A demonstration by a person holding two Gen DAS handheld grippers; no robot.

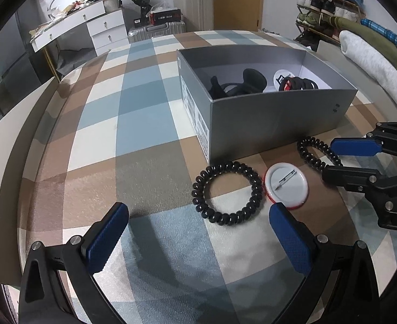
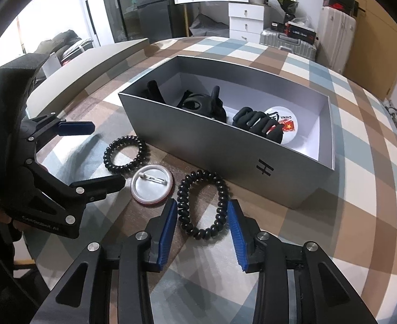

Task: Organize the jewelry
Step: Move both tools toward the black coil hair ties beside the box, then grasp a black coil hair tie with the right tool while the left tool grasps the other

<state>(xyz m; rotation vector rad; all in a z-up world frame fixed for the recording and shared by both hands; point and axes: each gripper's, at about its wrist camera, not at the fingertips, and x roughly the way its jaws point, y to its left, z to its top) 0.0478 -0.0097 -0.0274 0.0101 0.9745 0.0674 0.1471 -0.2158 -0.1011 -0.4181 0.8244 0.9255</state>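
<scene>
Two black spiral hair ties and a pin badge lie on the plaid sheet in front of a grey box (image 1: 279,113). My left gripper (image 1: 198,208) hovers open, its wide jaws framing one round tie (image 1: 226,193) without touching it; the face-down badge (image 1: 286,186) lies by its right pad. In the right wrist view my right gripper (image 2: 202,202) is shut on the other tie (image 2: 202,208), pads against both sides, the tie squeezed oval on the sheet. The left gripper (image 2: 108,154) shows there beside the first tie (image 2: 125,154) and the badge (image 2: 152,187). The box (image 2: 212,140) holds black hair clips (image 2: 258,124) and another badge (image 2: 287,124).
The plaid sheet (image 1: 133,113) covers a bed-like surface with a beige raised edge (image 2: 90,62) on one side. Beyond it stand white drawers (image 1: 108,31), suitcases (image 2: 287,41) and a shoe rack (image 1: 325,2). A pile of folded fabric (image 1: 374,64) lies past the box.
</scene>
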